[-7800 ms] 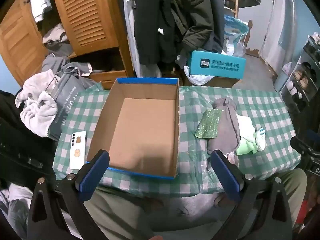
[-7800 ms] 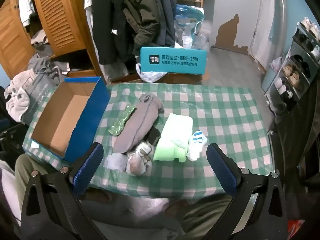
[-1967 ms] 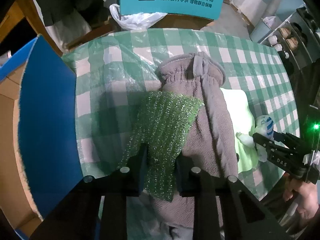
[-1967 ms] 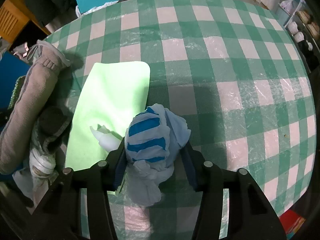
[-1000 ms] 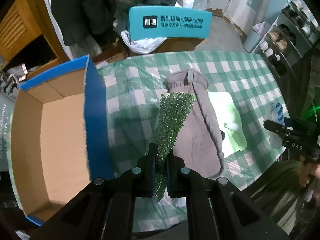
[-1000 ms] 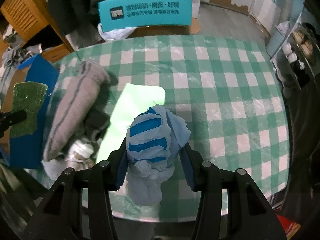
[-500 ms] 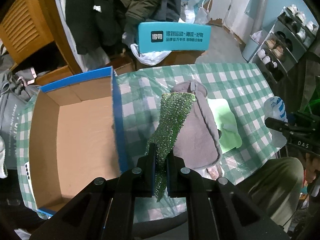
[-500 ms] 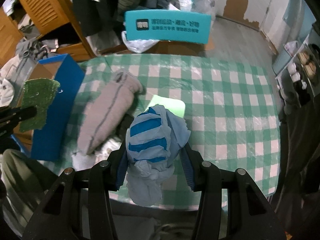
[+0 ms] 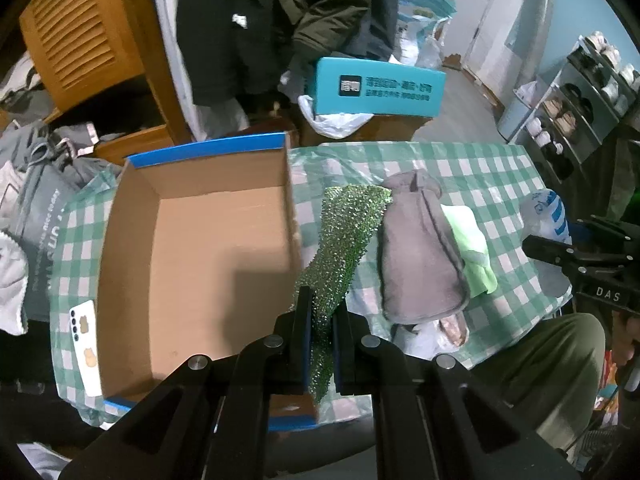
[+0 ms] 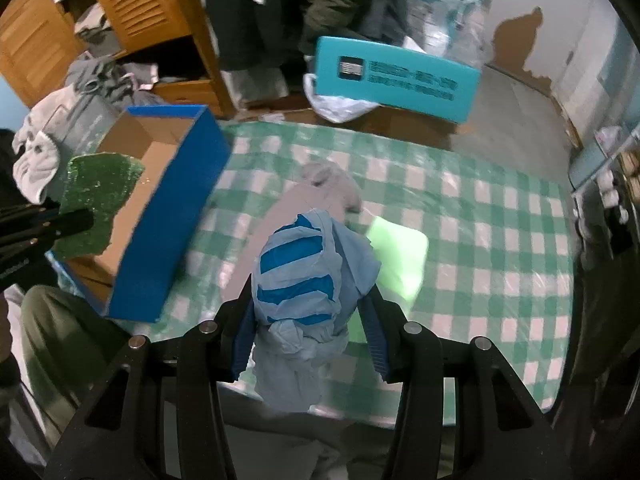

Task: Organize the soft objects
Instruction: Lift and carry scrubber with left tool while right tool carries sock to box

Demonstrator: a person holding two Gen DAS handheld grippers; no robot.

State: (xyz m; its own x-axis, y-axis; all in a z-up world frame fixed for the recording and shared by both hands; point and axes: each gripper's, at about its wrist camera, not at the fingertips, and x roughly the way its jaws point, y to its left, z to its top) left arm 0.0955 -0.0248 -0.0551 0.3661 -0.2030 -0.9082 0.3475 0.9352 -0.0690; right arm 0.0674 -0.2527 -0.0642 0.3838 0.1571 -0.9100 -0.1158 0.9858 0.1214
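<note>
Both tools have risen well clear of the table [image 9: 472, 160] since two seconds ago, each carrying its catch up with it. The table is wearing a green-and-white checked cloth; behind its far edge a teal carton [image 9: 378, 87] is sitting under hanging coats, with a louvred wooden wardrobe [image 9: 76, 32] off to the left. An open cardboard box [image 9: 200, 264] with blue sides is lying along the table's left edge, a phone [image 9: 85, 344] beside it. The left tool [image 9: 320, 334] is pinching a glittery green scouring cloth [image 9: 346, 240], hanging over the box's right wall. The right tool [image 10: 308, 320] is gripping a pale bundle with blue stripes [image 10: 304, 276] above the table's near edge. A grey plush pouch [image 9: 420, 248] is overlapping a light green cloth [image 9: 474, 244] mid-table.
</note>
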